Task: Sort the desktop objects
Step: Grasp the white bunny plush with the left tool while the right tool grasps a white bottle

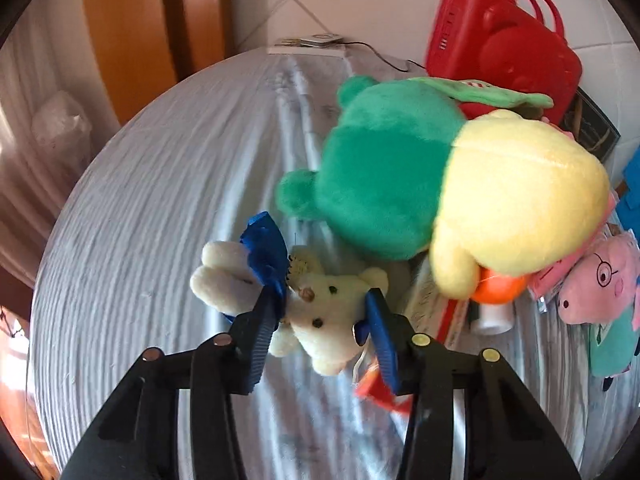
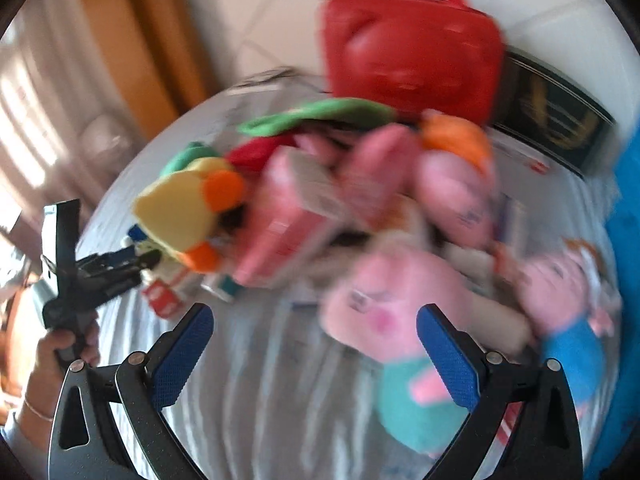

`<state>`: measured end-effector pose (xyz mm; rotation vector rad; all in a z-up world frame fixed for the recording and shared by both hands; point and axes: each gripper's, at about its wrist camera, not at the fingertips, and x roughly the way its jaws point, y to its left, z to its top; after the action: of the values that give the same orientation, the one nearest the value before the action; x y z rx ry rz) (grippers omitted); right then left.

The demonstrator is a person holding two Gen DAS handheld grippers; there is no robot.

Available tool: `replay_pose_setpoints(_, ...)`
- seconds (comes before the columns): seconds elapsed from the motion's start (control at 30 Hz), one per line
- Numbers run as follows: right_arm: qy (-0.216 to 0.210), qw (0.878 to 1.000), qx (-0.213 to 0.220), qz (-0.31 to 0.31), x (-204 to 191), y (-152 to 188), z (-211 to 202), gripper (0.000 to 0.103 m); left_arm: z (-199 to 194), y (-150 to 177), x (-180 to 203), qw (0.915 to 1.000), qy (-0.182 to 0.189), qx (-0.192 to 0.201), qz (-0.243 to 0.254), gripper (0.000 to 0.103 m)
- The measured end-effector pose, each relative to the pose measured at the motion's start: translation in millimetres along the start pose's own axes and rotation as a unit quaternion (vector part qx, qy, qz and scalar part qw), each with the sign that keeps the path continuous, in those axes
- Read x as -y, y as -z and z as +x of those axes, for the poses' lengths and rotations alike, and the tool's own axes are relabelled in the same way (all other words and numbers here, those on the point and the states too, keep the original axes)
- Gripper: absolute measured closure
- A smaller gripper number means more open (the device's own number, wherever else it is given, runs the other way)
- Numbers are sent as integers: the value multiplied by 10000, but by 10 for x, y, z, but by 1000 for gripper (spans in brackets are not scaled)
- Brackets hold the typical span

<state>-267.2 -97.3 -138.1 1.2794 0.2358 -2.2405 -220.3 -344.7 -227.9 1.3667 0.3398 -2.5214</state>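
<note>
A small cream plush teddy bear (image 1: pixel 324 312) with a blue ribbon bow lies on the pale grey wrinkled cloth (image 1: pixel 140 220) that covers the table, its head squarely between the two blue-padded fingers of the left gripper (image 1: pixel 324 316). Both pads press against the bear's sides (the left finger also overlaps the bow), so the claw is closed on the toy. Just beyond the bear, up and to the right, rests a large green and yellow plush toy (image 1: pixel 420 184) with orange feet, lying over a flat red and white box (image 1: pixel 444 312). A pink plush pig in glasses (image 1: pixel 600 280) sits near the right edge, and a red plastic carry case (image 1: pixel 504 48) with a handle stands at the back.

The right wrist view is blurred. The right gripper (image 2: pixel 316 352) stands wide open, nothing between its pads, with a pink plush pig in a teal dress (image 2: pixel 384 344) on the cloth just beyond and partly behind its right finger. At far left a person's hand (image 2: pixel 66 344) grasps the other gripper's handle.
</note>
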Motion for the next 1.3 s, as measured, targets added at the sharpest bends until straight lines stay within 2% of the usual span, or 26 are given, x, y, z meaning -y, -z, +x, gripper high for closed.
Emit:
replay_pose_setpoints(0.07, -143, 9998, 36, -138, -145, -97, 77, 0, -64, 9, -79, 9999, -15, 33, -110, 71)
replay_pose_setpoints(0.1, -229, 9995, 38, -216, -219, -152, 119, 0, -95, 8, -100, 9999, -53, 89, -118, 80)
replay_pose_setpoints(0.13, -297, 9992, 27, -279, -287, -202, 161, 0, -124, 5, -120, 9998, -67, 119, -127, 84)
replay_pose_setpoints(0.3, -587, 9975, -69, -393, -480, -293, 330, 0, -89, 19, -228, 9994, 51, 81, -324, 83)
replay_pose_setpoints(0.37, -621, 9974, -138, -343, -466, -258, 378, 0, -88, 24, -283, 9987, 99, 47, -492, 72)
replay_pose_setpoints(0.43, -595, 9977, -201, -270, -411, -215, 402, 0, -58, -11, -288, 9985, -41, -5, -555, 45)
replay_pose_setpoints(0.5, -539, 9979, -332, -129, -306, -158, 447, 0, 0, -51, -270, 9984, -143, -32, -539, 39)
replay_pose_setpoints(0.6, -472, 9977, -487, 69, -180, -68, 502, 0, 140, -106, -234, 9981, -158, -119, -583, 25)
replay_pose_setpoints(0.67, -471, 9973, -539, 153, -150, -16, 519, 0, 219, -111, -201, 9978, -71, -165, -634, 25)
replay_pose_setpoints(0.7, -466, 9971, -573, 193, -149, 9, 546, 0, 253, -109, -184, 9975, 27, -270, -646, 28)
replay_pose_setpoints(0.73, -474, 9969, -596, 204, -158, 19, 576, 0, 267, -108, -171, 9967, 248, -340, -701, 49)
replay_pose_setpoints(0.77, -489, 9967, -616, 202, -175, 31, 609, 0, 263, -91, -151, 9949, 521, -371, -779, 57)
replay_pose_setpoints(0.8, -500, 9965, -650, 177, -207, 39, 660, 0, 241, -65, -100, 9947, 566, -402, -764, 61)
replay_pose_setpoints(0.83, -516, 9963, -670, 151, -234, 44, 698, 0, 223, -44, -58, 9963, 462, -372, -621, 63)
replay_pose_setpoints(0.87, -542, 9961, -678, 133, -261, 47, 738, 0, 174, 0, 6, 9982, 327, -311, -404, 64)
replay_pose_setpoints(0.93, -573, 9957, -714, 97, -334, 53, 834, 10, 95, 98, 47, 9990, 169, -316, -256, 64)
replay_pose_setpoints(0.97, -625, 9951, -760, 66, -388, 57, 892, 28, 45, 153, 38, 9991, 128, -316, -249, 64)
replay_pose_setpoints(1.0, -665, 9946, -797, 65, -416, 59, 930, 42, 1, 196, 25, 9991, 97, -312, -254, 65)
replay_pose_setpoints(1.13, -798, 9925, -913, 124, -559, 55, 1186, 44, -168, 332, 3, 9994, -142, -244, -187, 65)
replay_pose_setpoints(1.2, -824, 9923, -913, 166, -602, 34, 1282, 44, -210, 361, 36, 9994, -130, -253, -178, 65)
replay_pose_setpoints(1.3, -704, 9930, -932, 175, -664, 7, 1448, 46, -259, 366, 39, 9995, -218, -183, -157, 65)
